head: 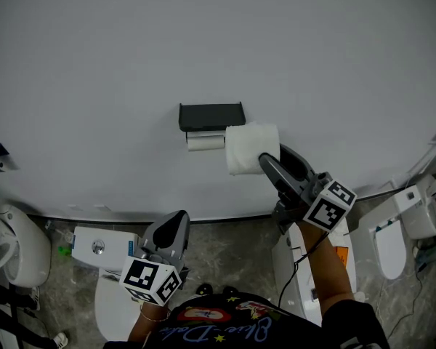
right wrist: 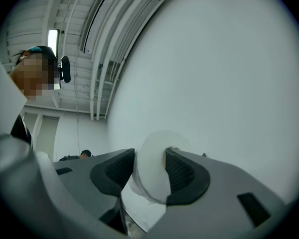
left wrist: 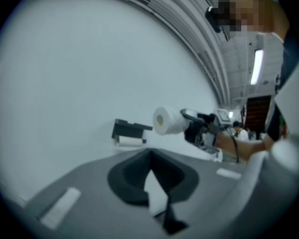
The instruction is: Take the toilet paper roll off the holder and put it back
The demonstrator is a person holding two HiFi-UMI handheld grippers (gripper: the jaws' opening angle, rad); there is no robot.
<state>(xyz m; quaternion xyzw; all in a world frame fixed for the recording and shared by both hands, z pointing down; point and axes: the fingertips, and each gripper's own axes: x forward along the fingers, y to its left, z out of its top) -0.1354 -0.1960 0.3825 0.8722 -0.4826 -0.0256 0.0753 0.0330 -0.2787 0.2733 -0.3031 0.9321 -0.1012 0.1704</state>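
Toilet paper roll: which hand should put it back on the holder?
Right. The right tool is shut on the toilet paper roll, just beside the holder on the wall. The left tool holds nothing and hangs low, away from it.

The head view looks steeply down a plain white wall from above. The left gripper view aims from low and farther back along its grey fingers at that wall, sharing the black wall-mounted holder and white toilet paper roll. The right gripper view sits right against the roll.
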